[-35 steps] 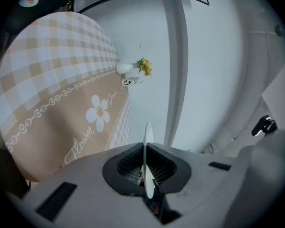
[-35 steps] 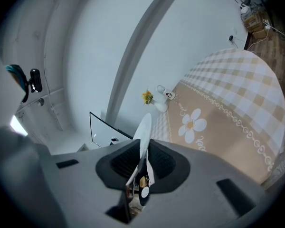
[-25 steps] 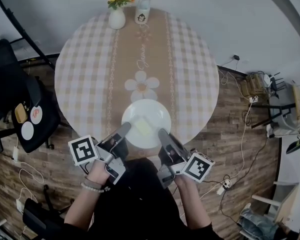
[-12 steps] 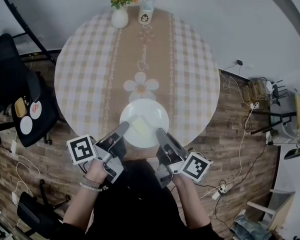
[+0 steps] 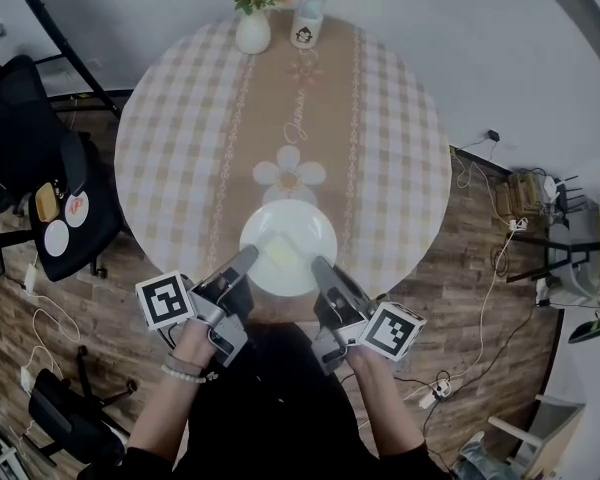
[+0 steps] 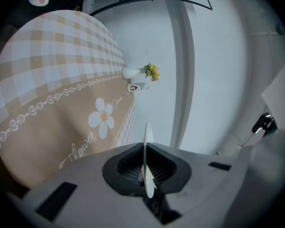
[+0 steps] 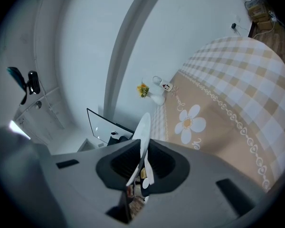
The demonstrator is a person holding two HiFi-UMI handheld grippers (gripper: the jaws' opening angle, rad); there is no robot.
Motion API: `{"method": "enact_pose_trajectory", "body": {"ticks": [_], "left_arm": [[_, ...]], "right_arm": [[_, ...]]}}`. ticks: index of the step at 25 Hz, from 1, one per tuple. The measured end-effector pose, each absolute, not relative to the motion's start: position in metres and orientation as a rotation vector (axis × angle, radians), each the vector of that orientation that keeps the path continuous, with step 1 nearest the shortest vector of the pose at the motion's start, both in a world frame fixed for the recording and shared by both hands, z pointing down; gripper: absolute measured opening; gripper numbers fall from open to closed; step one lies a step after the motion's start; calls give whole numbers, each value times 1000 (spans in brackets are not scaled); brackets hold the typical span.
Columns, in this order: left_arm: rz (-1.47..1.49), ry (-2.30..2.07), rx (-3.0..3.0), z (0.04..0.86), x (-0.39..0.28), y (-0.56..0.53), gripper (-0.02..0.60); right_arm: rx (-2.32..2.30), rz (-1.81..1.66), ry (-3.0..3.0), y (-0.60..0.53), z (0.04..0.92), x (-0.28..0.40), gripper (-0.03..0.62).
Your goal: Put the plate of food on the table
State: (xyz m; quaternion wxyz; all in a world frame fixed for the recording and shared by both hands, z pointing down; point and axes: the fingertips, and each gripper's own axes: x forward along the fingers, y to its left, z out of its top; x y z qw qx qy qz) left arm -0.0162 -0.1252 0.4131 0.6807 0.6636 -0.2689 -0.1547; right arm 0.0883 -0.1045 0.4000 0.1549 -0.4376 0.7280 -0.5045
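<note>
A white plate (image 5: 288, 247) with a pale yellow piece of food (image 5: 280, 254) on it hangs over the near edge of the round table (image 5: 180, 138), which has a checked beige cloth with a flower print. My left gripper (image 5: 248, 256) is shut on the plate's near left rim and my right gripper (image 5: 320, 265) is shut on its near right rim. In the left gripper view the plate (image 6: 147, 163) shows edge-on, pinched between the dark pads. The right gripper view shows the plate (image 7: 142, 141) edge-on in the same way.
At the table's far edge stand a white vase of yellow flowers (image 5: 254, 18) and a small white bottle (image 5: 307, 20). A black chair (image 5: 40, 188) holding small dishes is left of the table. Cables (image 5: 495, 258) lie on the wooden floor to the right.
The table and floor have shifted right and down in the head view as the head moved. Both grippers and the plate hold almost the same spot over the table's near edge.
</note>
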Motion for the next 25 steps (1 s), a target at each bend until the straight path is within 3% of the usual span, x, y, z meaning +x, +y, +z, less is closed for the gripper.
{"method": "enact_pose_trajectory", "body": {"ticks": [25], "left_arm": [[-311, -629, 1460, 473, -3, -163, 11]], "right_arm": [[-1217, -1570, 2103, -149, 463, 99, 28]]}}
